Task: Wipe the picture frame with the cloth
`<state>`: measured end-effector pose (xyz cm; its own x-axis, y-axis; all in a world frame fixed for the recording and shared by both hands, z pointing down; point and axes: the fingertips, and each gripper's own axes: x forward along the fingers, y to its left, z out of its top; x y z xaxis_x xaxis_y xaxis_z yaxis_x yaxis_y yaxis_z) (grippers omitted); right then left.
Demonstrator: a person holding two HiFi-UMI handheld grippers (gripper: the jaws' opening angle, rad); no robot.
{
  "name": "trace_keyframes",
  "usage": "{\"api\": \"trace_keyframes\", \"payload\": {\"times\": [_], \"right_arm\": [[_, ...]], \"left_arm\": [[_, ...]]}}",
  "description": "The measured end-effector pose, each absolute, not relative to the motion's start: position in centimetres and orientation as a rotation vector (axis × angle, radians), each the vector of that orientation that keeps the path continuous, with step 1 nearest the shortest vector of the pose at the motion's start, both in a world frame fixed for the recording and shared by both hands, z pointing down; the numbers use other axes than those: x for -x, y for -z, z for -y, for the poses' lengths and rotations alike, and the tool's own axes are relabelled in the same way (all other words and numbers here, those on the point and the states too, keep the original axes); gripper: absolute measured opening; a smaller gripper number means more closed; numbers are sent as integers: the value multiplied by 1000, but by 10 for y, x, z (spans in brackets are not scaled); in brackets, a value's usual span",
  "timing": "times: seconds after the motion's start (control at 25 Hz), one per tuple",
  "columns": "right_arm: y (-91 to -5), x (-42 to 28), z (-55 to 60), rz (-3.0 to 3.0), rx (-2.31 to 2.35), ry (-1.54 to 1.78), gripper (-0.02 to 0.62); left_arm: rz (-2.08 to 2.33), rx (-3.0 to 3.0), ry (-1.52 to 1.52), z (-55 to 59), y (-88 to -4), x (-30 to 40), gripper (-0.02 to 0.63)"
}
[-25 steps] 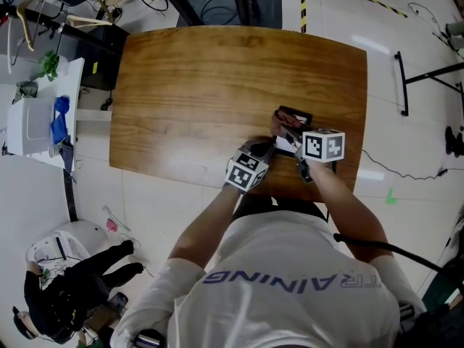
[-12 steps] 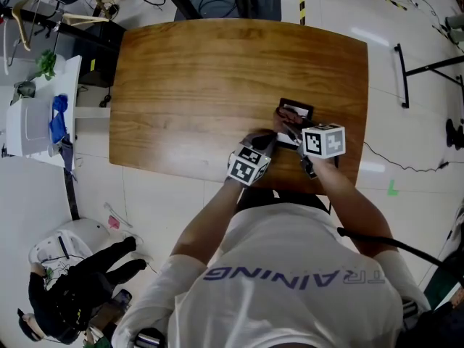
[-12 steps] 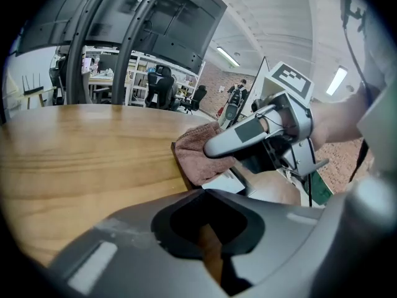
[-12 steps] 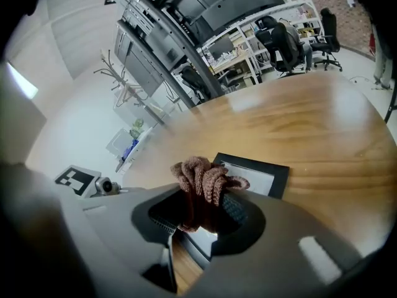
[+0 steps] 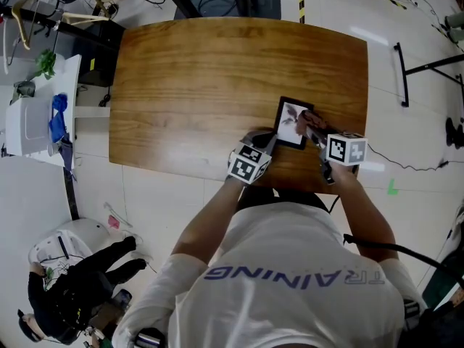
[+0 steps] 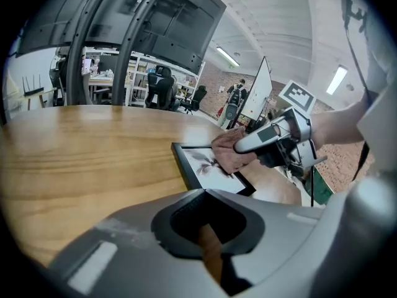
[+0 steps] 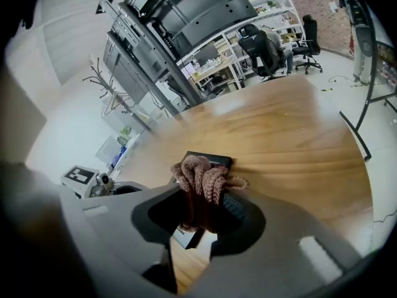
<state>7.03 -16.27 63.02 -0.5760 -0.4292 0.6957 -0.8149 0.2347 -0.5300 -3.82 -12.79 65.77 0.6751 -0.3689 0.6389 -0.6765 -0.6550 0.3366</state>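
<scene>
A black picture frame [image 5: 291,124] with a white print lies near the front right of the wooden table [image 5: 203,78]. My right gripper [image 5: 310,124] is shut on a bunched brown cloth [image 5: 303,120] and presses it against the frame's right part. The left gripper view shows the cloth [image 6: 231,154] resting on the frame [image 6: 205,166]. In the right gripper view the cloth [image 7: 201,179] fills the jaws and hides most of the frame [image 7: 211,161]. My left gripper [image 5: 267,145] sits at the frame's near left edge, its jaws together with nothing between them.
The table's front edge runs just below both grippers. A white cart [image 5: 36,118] stands on the floor at left and a person in black [image 5: 72,285] is at lower left. A black stand [image 5: 424,75] and cables lie to the right.
My right gripper has slid to the right with the cloth, and the frame's white picture face now shows. The left gripper has stayed in place.
</scene>
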Motion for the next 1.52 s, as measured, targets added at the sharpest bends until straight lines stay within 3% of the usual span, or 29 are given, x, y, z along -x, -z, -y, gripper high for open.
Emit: {"api": "trace_keyframes", "payload": {"times": [0.52, 1.04, 1.52], "right_arm": [[-627, -92, 153, 2110, -1241, -1317, 117], [-628, 32, 132, 2214, -904, -1343, 117], [-639, -2, 126, 2123, -992, -1397, 117]], "left_arm": [[804, -2326, -715, 128, -658, 39, 6], [885, -2345, -686, 145, -624, 68, 6], [853, -2313, -676, 130, -636, 67, 6]]}}
